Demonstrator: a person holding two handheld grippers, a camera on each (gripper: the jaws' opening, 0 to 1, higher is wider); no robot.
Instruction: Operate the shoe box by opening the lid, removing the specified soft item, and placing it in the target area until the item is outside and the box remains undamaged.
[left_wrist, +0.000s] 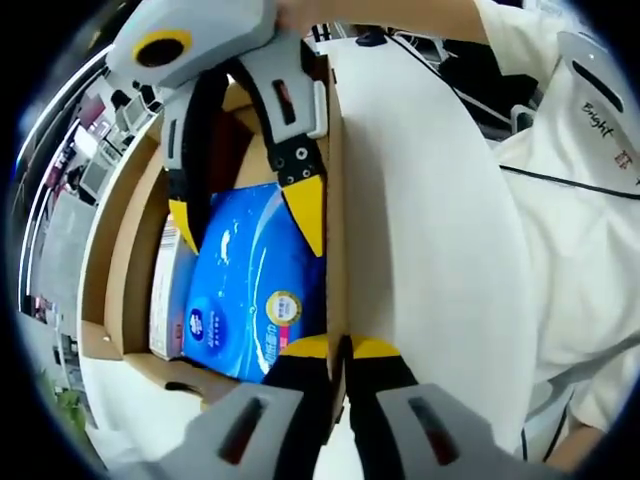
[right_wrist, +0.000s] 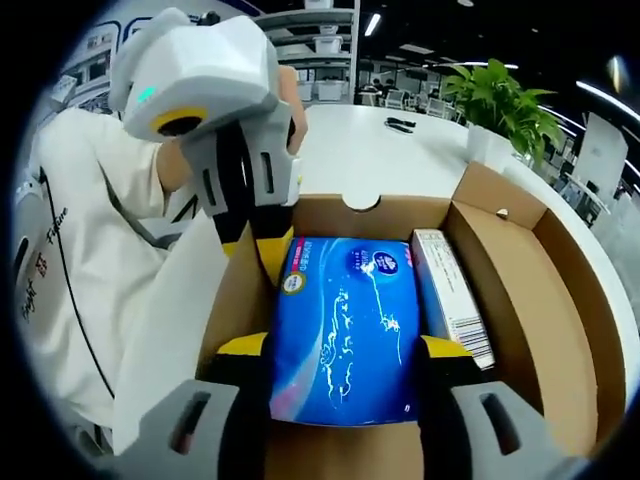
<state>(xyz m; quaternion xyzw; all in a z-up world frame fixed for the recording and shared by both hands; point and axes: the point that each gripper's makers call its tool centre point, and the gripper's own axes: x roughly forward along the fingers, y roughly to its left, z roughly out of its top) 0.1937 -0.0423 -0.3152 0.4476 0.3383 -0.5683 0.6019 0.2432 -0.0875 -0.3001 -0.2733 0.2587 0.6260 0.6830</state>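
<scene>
While my left tool (left_wrist: 338, 347) pinches the shoe box (right_wrist: 520, 290) wall, my right tool (right_wrist: 342, 347) straddles the blue tissue pack (right_wrist: 345, 340) inside, jaws wide, so next I squeeze and lift.

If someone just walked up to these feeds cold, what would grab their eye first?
The bright blue soft pack lying in the open cardboard shoe box, with the right gripper spread on either side of it. Beside the pack lies a slim white carton. The left gripper is pinched shut on the box's side wall, at the pack's edge.
</scene>
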